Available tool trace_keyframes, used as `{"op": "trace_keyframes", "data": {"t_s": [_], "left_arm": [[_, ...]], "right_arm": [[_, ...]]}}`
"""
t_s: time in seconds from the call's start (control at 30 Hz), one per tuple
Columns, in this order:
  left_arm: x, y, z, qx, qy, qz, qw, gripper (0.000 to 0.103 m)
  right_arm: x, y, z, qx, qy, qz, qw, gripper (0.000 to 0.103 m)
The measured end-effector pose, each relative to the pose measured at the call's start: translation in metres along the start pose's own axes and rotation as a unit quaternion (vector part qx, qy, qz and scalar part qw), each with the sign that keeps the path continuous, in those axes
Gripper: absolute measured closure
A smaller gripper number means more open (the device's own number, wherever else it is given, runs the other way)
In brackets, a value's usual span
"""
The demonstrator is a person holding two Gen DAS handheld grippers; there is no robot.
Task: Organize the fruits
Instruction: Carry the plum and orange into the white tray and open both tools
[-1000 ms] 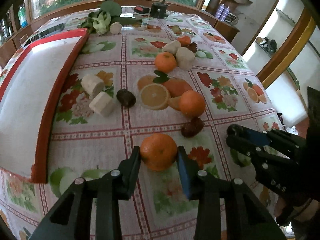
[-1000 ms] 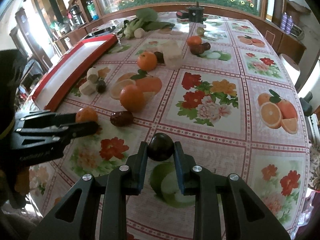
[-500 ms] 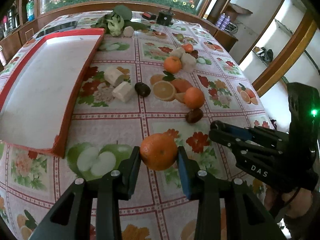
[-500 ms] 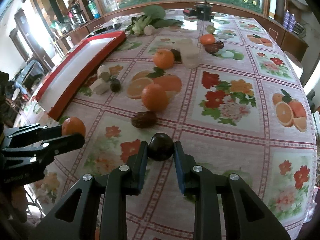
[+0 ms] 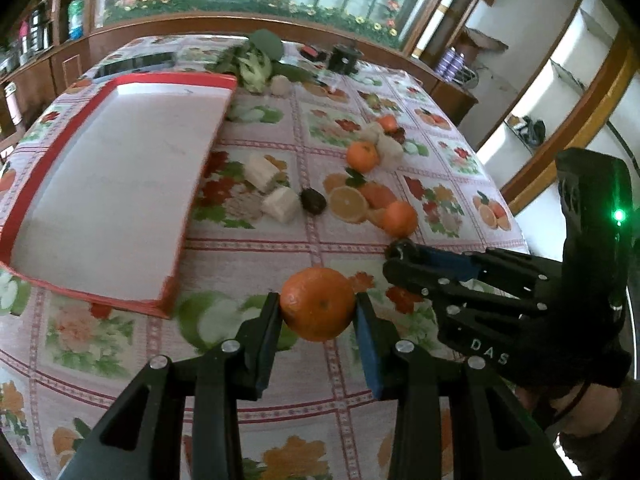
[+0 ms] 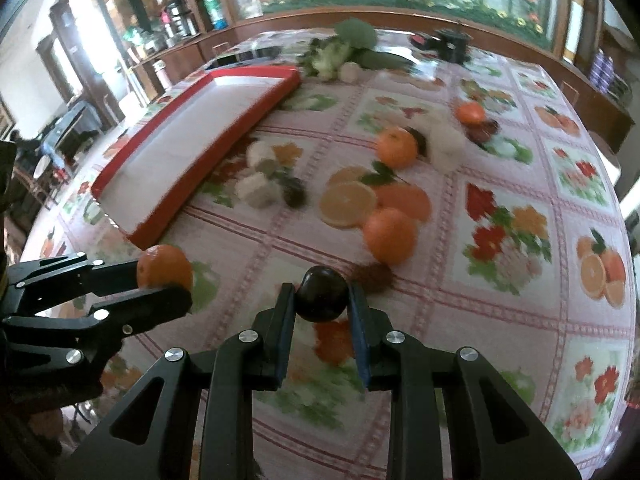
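My left gripper [image 5: 318, 312] is shut on an orange [image 5: 318, 304] and holds it above the flowered tablecloth; from the right wrist view that orange [image 6: 164, 266] and gripper sit at the lower left. My right gripper [image 6: 322, 296] is shut on a dark round fruit [image 6: 322, 294], also lifted off the cloth. The red-rimmed white tray [image 5: 112, 176] lies to the left, with nothing on it. Loose oranges [image 6: 390, 234] [image 6: 396, 146], a dark brown fruit [image 6: 374, 274], white chunks [image 5: 282, 204] and another dark fruit [image 5: 312, 200] lie mid-table.
Leafy greens [image 5: 256, 64] and a black pot [image 5: 344, 56] stand at the far end of the table. Another small orange [image 6: 470, 114] with dark fruits lies far right. A wooden counter runs behind the table. Orange slices on the cloth are printed.
Both grippers, each still holding its fruit, have moved left and slightly up across the table. The tray now lies closer and more central in both views.
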State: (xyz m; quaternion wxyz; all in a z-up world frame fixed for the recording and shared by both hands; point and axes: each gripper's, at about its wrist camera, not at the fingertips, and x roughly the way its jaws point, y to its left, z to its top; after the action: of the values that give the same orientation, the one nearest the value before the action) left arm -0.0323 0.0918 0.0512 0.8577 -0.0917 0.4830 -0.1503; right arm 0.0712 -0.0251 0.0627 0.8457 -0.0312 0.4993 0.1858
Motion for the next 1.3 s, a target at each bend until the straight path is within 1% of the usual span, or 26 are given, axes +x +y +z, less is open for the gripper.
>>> {"op": "trace_keyframes", "data": {"t_s": [0.17, 0.3, 0.4, 0.53, 0.67, 0.73, 0.93, 1.13, 1.3], "left_arm": [[-0.013, 0.028, 0.006, -0.027, -0.016, 0.014, 0.9994, 0.064], [-0.023, 0.059, 0.015, -0.053, -0.029, 0.039, 0.9974, 0.064], [-0.032, 0.089, 0.023, -0.071, -0.041, 0.066, 0.9944, 0.064], [-0.038, 0.126, 0.033, -0.093, -0.053, 0.106, 0.9886, 0.064], [-0.035, 0.158, 0.043, -0.104, -0.054, 0.142, 0.9829, 0.064], [-0.033, 0.170, 0.045, -0.109, -0.052, 0.150, 0.9813, 0.064], [-0.018, 0.191, 0.048, -0.114, -0.037, 0.167, 0.9785, 0.064], [-0.010, 0.196, 0.045, -0.116, -0.025, 0.182, 0.9761, 0.063], [-0.007, 0.201, 0.040, -0.132, -0.009, 0.184, 0.9739, 0.063]], "right_arm": [[0.008, 0.030, 0.020, -0.034, -0.002, 0.018, 0.999, 0.077], [0.019, 0.059, 0.041, -0.058, 0.000, 0.039, 0.998, 0.077], [0.030, 0.083, 0.061, -0.073, -0.004, 0.058, 0.996, 0.077], [0.045, 0.114, 0.079, -0.095, -0.005, 0.072, 0.993, 0.077], [0.067, 0.144, 0.088, -0.116, 0.010, 0.083, 0.990, 0.077], [0.080, 0.154, 0.089, -0.122, 0.022, 0.086, 0.989, 0.077], [0.101, 0.164, 0.089, -0.125, 0.045, 0.089, 0.987, 0.077], [0.110, 0.166, 0.088, -0.129, 0.057, 0.086, 0.986, 0.077], [0.111, 0.168, 0.087, -0.131, 0.056, 0.081, 0.987, 0.075]]}}
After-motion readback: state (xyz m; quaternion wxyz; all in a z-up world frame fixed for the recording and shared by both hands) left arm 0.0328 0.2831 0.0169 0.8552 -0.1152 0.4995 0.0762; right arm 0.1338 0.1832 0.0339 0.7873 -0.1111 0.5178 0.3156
